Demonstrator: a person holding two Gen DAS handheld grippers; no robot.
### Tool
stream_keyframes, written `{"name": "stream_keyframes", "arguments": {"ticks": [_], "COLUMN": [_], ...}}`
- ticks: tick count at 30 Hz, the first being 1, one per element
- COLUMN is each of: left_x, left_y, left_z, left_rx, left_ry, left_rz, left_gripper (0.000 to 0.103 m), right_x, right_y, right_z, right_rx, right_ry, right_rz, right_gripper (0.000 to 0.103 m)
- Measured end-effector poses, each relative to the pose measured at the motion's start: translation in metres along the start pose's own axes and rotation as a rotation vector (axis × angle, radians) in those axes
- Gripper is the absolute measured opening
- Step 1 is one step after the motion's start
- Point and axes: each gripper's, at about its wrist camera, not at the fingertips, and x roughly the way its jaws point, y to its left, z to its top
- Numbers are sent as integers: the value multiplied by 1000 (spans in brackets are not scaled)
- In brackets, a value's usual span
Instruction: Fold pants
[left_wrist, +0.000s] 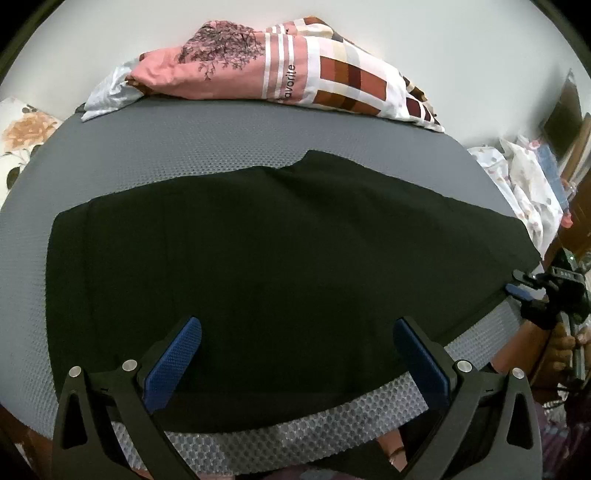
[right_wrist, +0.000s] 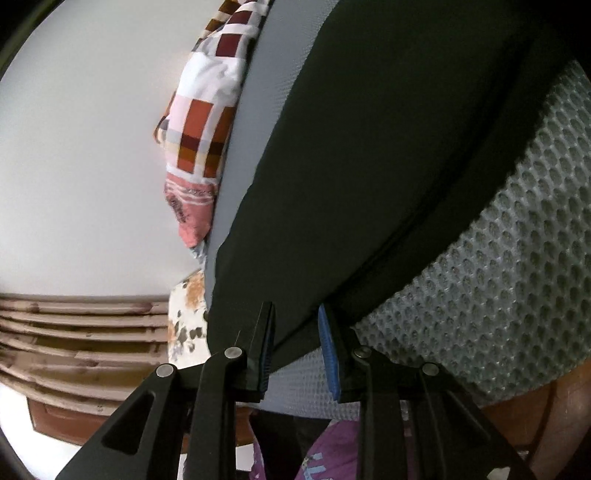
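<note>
Left wrist view: black pants (left_wrist: 258, 258) spread flat on grey mattress (left_wrist: 184, 147), directly ahead of left hand-held gripper (left_wrist: 297, 354), jaws wide, empty. Right hand-held gripper (right_wrist: 297, 350) narrow at pants' edge, fabric between pads, grip unclear.

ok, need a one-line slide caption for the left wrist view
Left gripper open above black pants spread flat on a grey mesh mattress, patterned pillows behind, right gripper at the pants' far edge.

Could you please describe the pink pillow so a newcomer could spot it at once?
Find the grey mesh mattress; past the black pants, against the white wall, lies the pillow. Only it has a dark tree print and the word "favorite".
</note>
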Motion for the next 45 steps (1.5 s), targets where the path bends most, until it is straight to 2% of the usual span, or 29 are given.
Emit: {"name": "stream_keyframes", "arguments": {"ticks": [3, 7, 15, 17, 18, 19, 20, 25, 29, 32, 35, 39, 41, 45], "left_x": [3, 14, 16, 16, 16, 16, 16, 14, 15, 15, 18, 21, 22, 22], "left_y": [-1, 3, 3, 3, 2, 0, -1, 6, 16, 13, 10, 4, 3, 4], "left_z": [-1, -4, -4, -5, -5, -6, -6, -7, -5, -6, -7, -10, -11, -11], "left_rx": [-2, -33, -41, -29, -22, -7, 8, 4, -44, -17, 8, 53, 74, 67], "left_ry": [11, 67, 68, 69, 69, 70, 72, 75, 69, 76, 87, 99, 104, 103], "left_rz": [-16, -43, -50, -43, -39, -30, -19, 21, 10, 34, 54, 86, 99, 97], "left_gripper": [103, 103, 103, 103, 103, 103, 103, 103, 103, 103, 103, 103, 103, 103], "right_x": [1, 6, 31, 38, 41, 43, 42, 22, 26, 29, 28, 25, 16, -31], "right_y": [-3, 5, 11, 19, 20, 17, 15, 17, 8, -1, 0, -9, -10, -34], "right_z": [2, -5, -4, -5, -6, -7, -8, -23, -24, -20, -20, -16, -11, 20], "right_rx": [59, 47, 45, 7, -5, 1, 11, 29, 7, 47, 42, 99, 97, 138], "right_ry": [-31, -57, -75, -83, -79, -67, -65, -42, -23, -15, -10, 2, -22, -151], "right_rz": [11, 18, 21, -12, -46, -63, -57, 19, -46, -12, -14, 33, 33, 31], "right_gripper": [25, 34, 33, 30, 15, 7, 6, 5, 5, 3, 5, 6, 8, 9]}}
